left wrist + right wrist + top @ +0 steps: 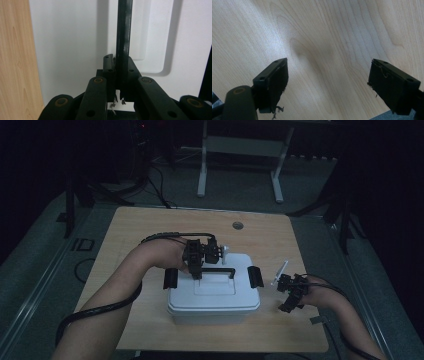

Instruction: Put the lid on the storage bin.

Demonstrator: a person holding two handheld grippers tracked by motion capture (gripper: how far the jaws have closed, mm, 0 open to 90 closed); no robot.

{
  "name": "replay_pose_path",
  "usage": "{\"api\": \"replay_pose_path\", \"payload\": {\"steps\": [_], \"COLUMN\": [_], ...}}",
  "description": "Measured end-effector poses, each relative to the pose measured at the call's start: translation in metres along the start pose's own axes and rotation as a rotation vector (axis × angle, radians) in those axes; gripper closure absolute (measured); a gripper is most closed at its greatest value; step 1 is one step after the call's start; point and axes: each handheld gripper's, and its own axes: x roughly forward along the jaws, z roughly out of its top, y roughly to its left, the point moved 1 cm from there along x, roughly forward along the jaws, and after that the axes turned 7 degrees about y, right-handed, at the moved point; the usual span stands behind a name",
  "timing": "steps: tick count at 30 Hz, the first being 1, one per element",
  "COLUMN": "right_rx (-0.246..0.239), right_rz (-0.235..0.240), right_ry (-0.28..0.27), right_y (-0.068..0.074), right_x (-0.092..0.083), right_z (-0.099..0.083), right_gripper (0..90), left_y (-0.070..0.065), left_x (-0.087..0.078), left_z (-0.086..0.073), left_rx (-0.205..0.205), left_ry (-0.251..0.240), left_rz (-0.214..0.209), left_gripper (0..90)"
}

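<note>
A pale wood-grain table [130, 227] stands in a dark room. At its six o'clock sits a smooth white plastic box [214, 301]; the left gripper [196, 276] clamps its thin black handle [220, 269]. The right gripper [289, 306] gapes wide, holding nothing, at four o'clock.

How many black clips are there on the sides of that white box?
2 side latches on the white box: the left latch at the lid's left end, the right latch at its right end. The box's far side may hide more.

A dim lab-like room held a wooden table [150, 227] on grey carpet, with a white-framed bench [240, 150] and trailing floor cables [160, 190] behind.
</note>
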Motion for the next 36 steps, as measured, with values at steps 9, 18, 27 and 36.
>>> {"api": "replay_pose_path", "payload": {"steps": [9,18,27,36], "right_rx": [-0.006,-0.011,-0.014,-0.016], "right_rz": [0.0,0.002,0.006,0.011], "right_ry": [0.002,0.006,0.014,0.01], "right_y": [0.001,0.002,0.003,0.004], "right_x": [0.001,0.002,0.006,0.006], "right_z": [0.002,0.006,0.007,0.009], "right_gripper": [16.0,16.0,16.0,16.0], "left_y": [0.006,0.01,0.01,0.016], "left_x": [0.015,0.025,0.028,0.027], "left_z": [-0.006,-0.009,-0.011,-0.007], "left_rx": [-0.017,-0.031,-0.038,-0.067], "left_ry": [0.015,0.0,-0.006,0.014], "left_rz": [-0.022,-0.049,-0.046,-0.011], "left_gripper": [83.5,83.4,83.3,69.6]}}
